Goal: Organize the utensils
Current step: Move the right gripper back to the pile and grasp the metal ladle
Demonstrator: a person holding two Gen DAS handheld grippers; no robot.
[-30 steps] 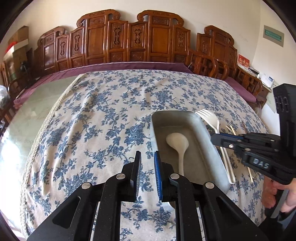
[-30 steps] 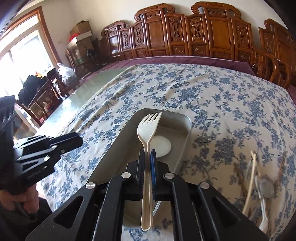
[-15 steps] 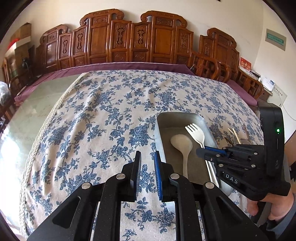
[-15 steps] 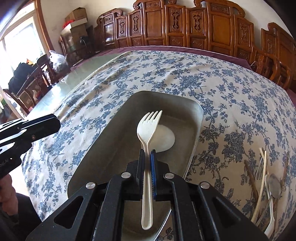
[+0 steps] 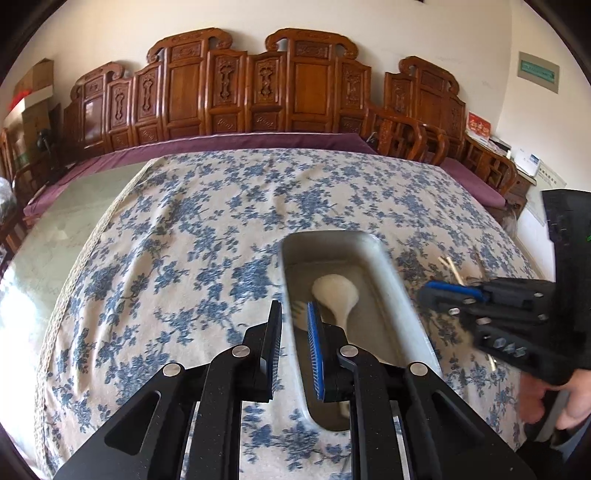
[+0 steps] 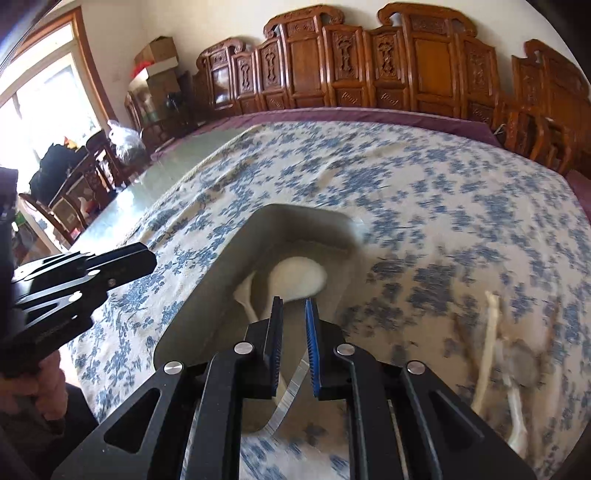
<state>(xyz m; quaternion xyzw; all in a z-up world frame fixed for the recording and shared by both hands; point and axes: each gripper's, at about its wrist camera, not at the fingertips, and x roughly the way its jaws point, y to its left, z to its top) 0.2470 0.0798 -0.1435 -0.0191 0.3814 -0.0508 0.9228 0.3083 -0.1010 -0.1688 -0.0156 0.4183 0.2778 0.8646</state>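
- right claw (image 6: 293, 325) opening, nothing between its pads; cream fork (image 6: 246, 295) lies in the metal tray (image 6: 192, 306) at 10 o'clock of it
- left claw (image 5: 293, 328) slightly open, empty

A row of carved wooden chairs (image 5: 258, 88) lines the cream wall (image 5: 369, 22) behind the table's blue-flowered tablecloth (image 5: 184, 229). Daylight pours through a wood-framed window (image 6: 40, 99) at the left, beside stacked cardboard boxes (image 6: 155, 55). A green sign (image 5: 537, 71) hangs on the right wall.
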